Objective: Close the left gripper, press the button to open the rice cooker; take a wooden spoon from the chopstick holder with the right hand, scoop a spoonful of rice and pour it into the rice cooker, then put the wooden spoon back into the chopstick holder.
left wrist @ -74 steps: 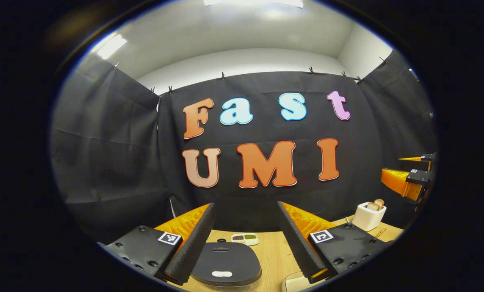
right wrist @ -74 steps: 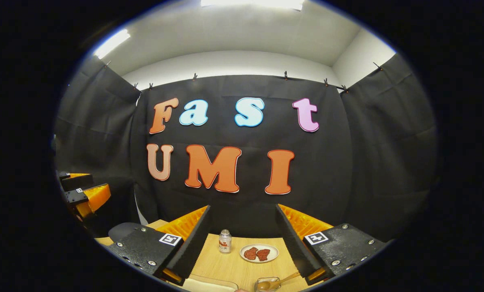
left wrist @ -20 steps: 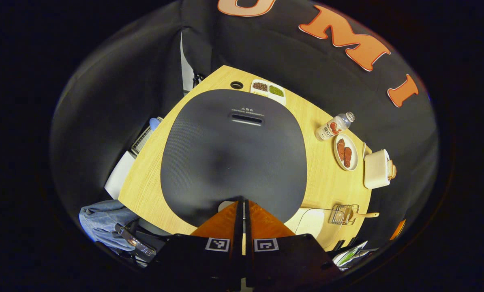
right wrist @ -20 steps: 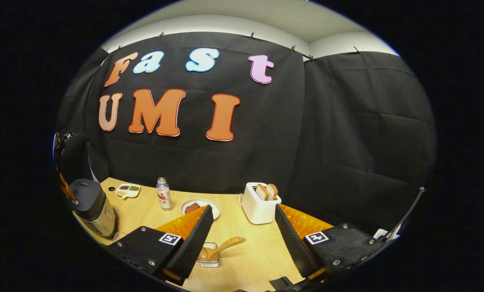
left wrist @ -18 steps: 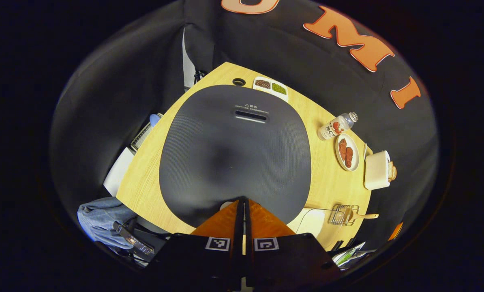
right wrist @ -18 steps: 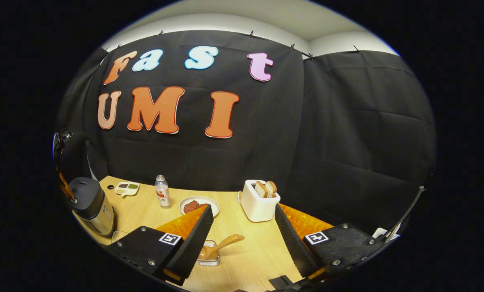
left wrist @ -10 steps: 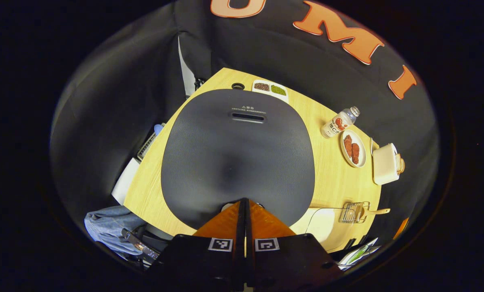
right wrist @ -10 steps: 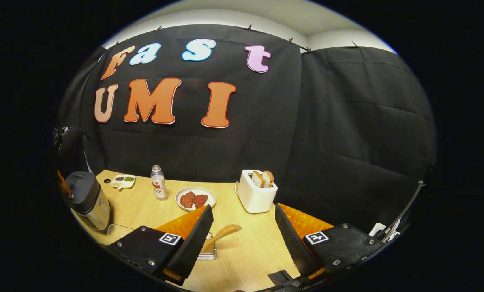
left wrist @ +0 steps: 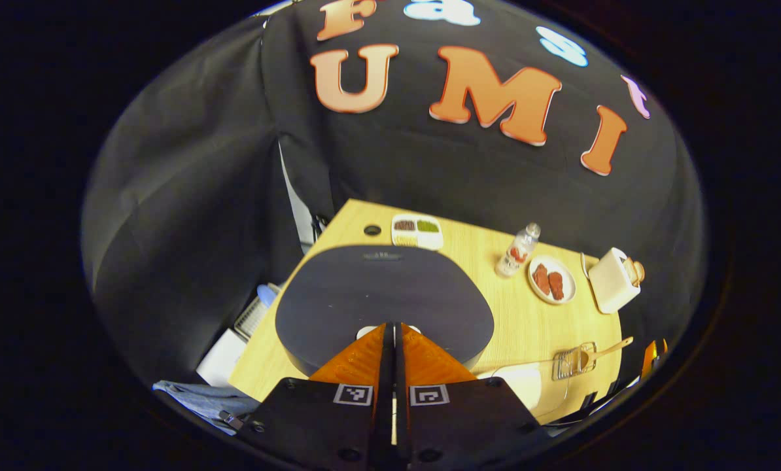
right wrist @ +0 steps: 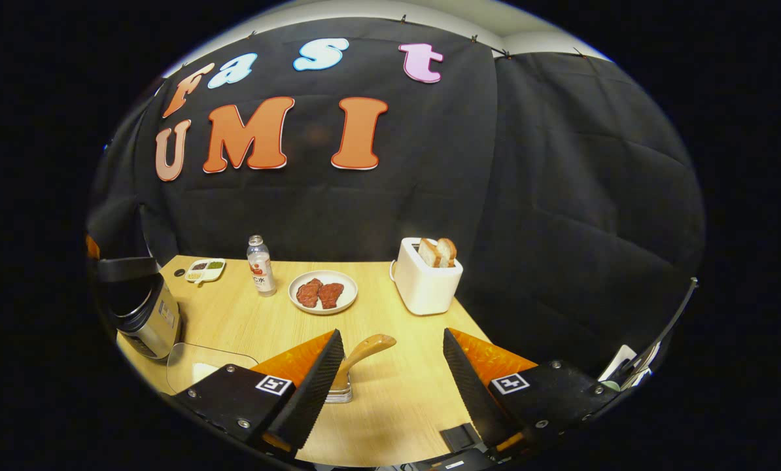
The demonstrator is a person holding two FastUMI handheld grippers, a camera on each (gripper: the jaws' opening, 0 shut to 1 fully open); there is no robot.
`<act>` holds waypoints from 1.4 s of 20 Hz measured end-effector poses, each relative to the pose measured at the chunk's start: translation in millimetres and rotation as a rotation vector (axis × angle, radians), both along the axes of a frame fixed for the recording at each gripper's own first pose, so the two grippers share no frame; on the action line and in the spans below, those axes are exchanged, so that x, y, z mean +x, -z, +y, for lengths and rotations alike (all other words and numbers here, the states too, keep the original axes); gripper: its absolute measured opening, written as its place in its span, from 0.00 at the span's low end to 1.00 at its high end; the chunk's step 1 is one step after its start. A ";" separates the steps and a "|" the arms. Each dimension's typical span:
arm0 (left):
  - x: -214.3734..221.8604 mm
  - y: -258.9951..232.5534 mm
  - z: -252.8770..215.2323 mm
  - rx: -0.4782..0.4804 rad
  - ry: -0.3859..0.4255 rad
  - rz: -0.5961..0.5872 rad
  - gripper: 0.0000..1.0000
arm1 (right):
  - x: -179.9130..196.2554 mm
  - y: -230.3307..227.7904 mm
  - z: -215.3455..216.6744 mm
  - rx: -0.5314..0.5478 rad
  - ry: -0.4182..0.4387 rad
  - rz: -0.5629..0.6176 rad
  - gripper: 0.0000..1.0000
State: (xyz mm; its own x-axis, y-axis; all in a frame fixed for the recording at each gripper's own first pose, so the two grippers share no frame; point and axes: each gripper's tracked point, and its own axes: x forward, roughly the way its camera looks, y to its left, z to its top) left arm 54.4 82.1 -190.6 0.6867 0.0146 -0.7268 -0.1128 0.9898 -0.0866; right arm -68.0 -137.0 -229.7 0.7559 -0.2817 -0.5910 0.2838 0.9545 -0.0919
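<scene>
we see one rice cooker (left wrist: pixel 384 294) at lower centre under our pressed-together left gripper (left wrist: pixel 391 327); right gripper (right wrist: pixel 390 343) gapes wide near one wooden spoon (right wrist: pixel 363 350); two toast slices (right wrist: pixel 439 252).

A light wooden worktop (right wrist: pixel 260 320) carries a rice cooker (right wrist: pixel 143 311), sectioned dish (right wrist: pixel 205 268), bottle (right wrist: pixel 260 267), plate of meat (right wrist: pixel 322 292), toaster (right wrist: pixel 426 278) and chopstick holder (left wrist: pixel 567 363) with wooden spoon (right wrist: pixel 363 350).

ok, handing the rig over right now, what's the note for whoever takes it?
Left gripper: jaws shut, tips at the white button on the rice cooker lid; the lid looks popped up in the right gripper view.
Right gripper: jaws open, empty, near the wooden spoon, which sits in the chopstick holder.
To do: grab spoon, scoop rice, pour, return spoon.
</scene>
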 end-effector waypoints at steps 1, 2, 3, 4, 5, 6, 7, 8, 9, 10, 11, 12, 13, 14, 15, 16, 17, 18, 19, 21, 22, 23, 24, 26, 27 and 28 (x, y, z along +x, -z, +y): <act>3.3 -18.7 1.8 0.036 0.004 -0.065 0.07 | 0.3 8.5 3.1 0.027 -0.003 0.018 0.95; 6.3 -33.0 1.9 0.067 0.012 -0.129 0.07 | -0.4 17.4 7.6 0.053 -0.007 0.039 0.95; 2.3 -48.8 -2.8 0.085 0.021 -0.176 0.07 | -1.9 25.4 12.1 0.076 -0.016 0.056 0.95; -2.6 -61.3 -10.0 0.094 0.030 -0.219 0.07 | -0.6 31.6 14.8 0.087 -0.022 0.069 0.94; -7.9 -69.4 -15.6 0.096 0.033 -0.251 0.07 | 0.6 37.3 16.1 0.097 -0.024 0.080 0.94; -11.0 -75.6 -21.7 0.096 0.041 -0.285 0.07 | 1.8 42.8 16.6 0.109 -0.022 0.090 0.94; -14.2 -81.6 -27.2 0.104 0.044 -0.318 0.07 | 3.6 48.1 18.3 0.128 -0.021 0.098 0.94; -19.0 -89.3 -25.9 0.117 0.043 -0.347 0.07 | 6.7 54.7 18.5 0.146 -0.017 0.110 0.94; -23.0 -96.2 -25.3 0.130 0.036 -0.373 0.08 | 9.3 61.5 17.9 0.166 -0.015 0.121 0.93; -28.2 -101.3 -25.1 0.139 0.027 -0.393 0.08 | 11.7 68.3 19.1 0.187 -0.014 0.137 0.93; -33.0 -107.6 -23.7 0.142 0.015 -0.411 0.08 | 14.3 74.8 19.7 0.205 -0.013 0.151 0.92; -37.8 -109.5 -24.2 0.143 0.004 -0.422 0.08 | 16.7 80.9 19.1 0.219 -0.011 0.163 0.92; -43.5 -111.5 -24.4 0.145 -0.005 -0.429 0.08 | 20.0 86.7 18.3 0.236 -0.005 0.171 0.91; -46.1 -112.4 -23.1 0.146 -0.015 -0.436 0.08 | 22.9 92.3 18.2 0.258 0.005 0.180 0.90; -49.5 -112.5 -24.6 0.147 -0.022 -0.439 0.10 | 26.4 99.5 19.5 0.287 0.012 0.187 0.89; -54.0 -112.6 -23.1 0.155 -0.033 -0.438 0.14 | 29.1 106.7 21.3 0.316 0.022 0.199 0.88; -57.5 -112.2 -23.8 0.165 -0.038 -0.438 0.14 | 30.5 115.4 22.4 0.343 0.030 0.215 0.86; -60.7 -120.3 -24.6 0.174 -0.041 -0.440 0.14 | 33.5 121.6 24.5 0.365 0.036 0.223 0.79; -62.8 -121.6 -29.5 0.176 -0.035 -0.443 0.16 | 35.2 126.1 25.7 0.387 0.039 0.226 0.82; -67.8 -125.1 -38.1 0.175 -0.019 -0.450 0.29 | 42.7 135.1 28.8 0.416 0.044 0.222 0.76; -70.3 -124.3 -40.8 0.171 -0.011 -0.450 0.27 | 46.0 139.7 30.1 0.424 0.047 0.222 0.71; -73.3 -124.4 -41.7 0.175 -0.013 -0.449 0.40 | 48.7 143.5 29.8 0.427 0.053 0.219 0.68; -75.0 -122.9 -41.8 0.179 -0.015 -0.444 0.41 | 50.9 148.1 30.4 0.429 0.061 0.225 0.62; -77.5 -119.1 -44.6 0.178 -0.016 -0.430 0.48 | 51.5 156.1 33.4 0.445 0.078 0.244 0.46; -78.5 -116.4 -45.7 0.174 -0.015 -0.424 0.48 | 54.0 154.9 35.9 0.460 0.090 0.237 0.36; -80.5 -114.2 -45.9 0.171 -0.017 -0.416 0.48 | 56.7 154.0 38.5 0.484 0.098 0.226 0.28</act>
